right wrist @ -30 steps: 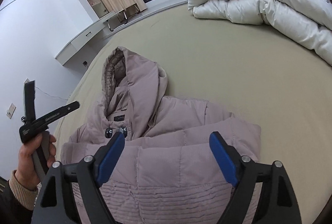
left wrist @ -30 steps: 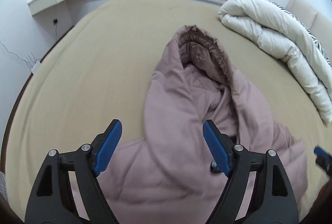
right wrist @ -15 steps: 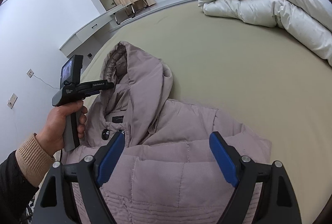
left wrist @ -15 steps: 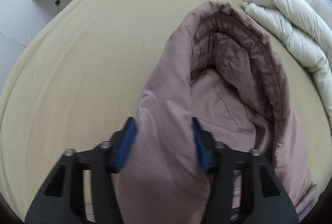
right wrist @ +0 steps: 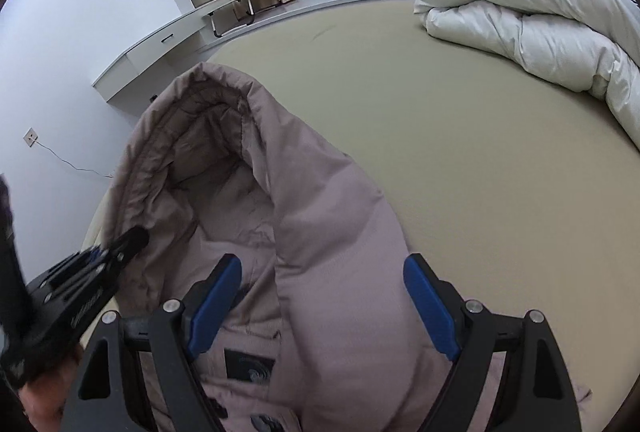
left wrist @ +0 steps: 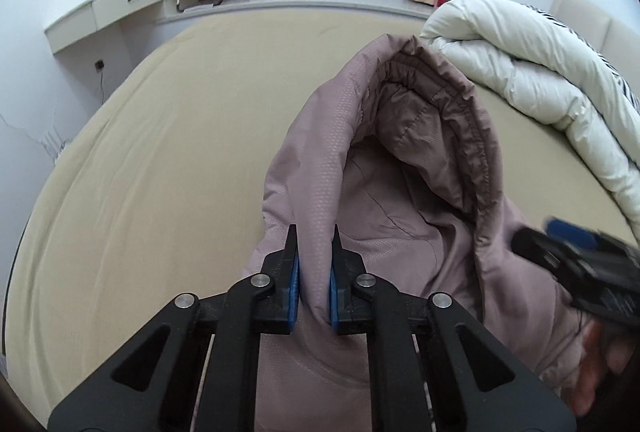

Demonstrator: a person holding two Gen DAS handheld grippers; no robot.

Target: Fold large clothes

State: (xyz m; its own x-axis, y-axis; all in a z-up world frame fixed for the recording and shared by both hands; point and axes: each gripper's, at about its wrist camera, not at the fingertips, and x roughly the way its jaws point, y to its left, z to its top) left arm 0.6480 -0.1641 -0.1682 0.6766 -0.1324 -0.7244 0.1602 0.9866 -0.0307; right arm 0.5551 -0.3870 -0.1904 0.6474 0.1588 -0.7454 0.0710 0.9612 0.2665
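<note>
A mauve hooded down jacket [left wrist: 400, 192] lies on the beige bed, its hood pointing away from me. My left gripper [left wrist: 315, 232] is closing its jaws, and the blue pads press a fold of the hood's left edge between them. In the right wrist view this gripper [right wrist: 120, 252] bites the hood's rim at the left. My right gripper [right wrist: 322, 272] stands open over the jacket [right wrist: 320, 212], straddling the hood's right side near the collar without pressing on it. It shows blurred at the right edge of the left wrist view [left wrist: 560, 236].
A rolled white duvet [left wrist: 540, 80] lies along the bed's right side [right wrist: 520, 24]. The beige sheet [left wrist: 160, 152] spreads left of and beyond the jacket. A white wall desk [left wrist: 112, 12] and a dark window stand past the bed. A hand [left wrist: 596, 364] holds the right gripper.
My left gripper moved forward to the hood and closed on its left edge. My right gripper slid forward from the jacket's body to the hood's right side, still open.
</note>
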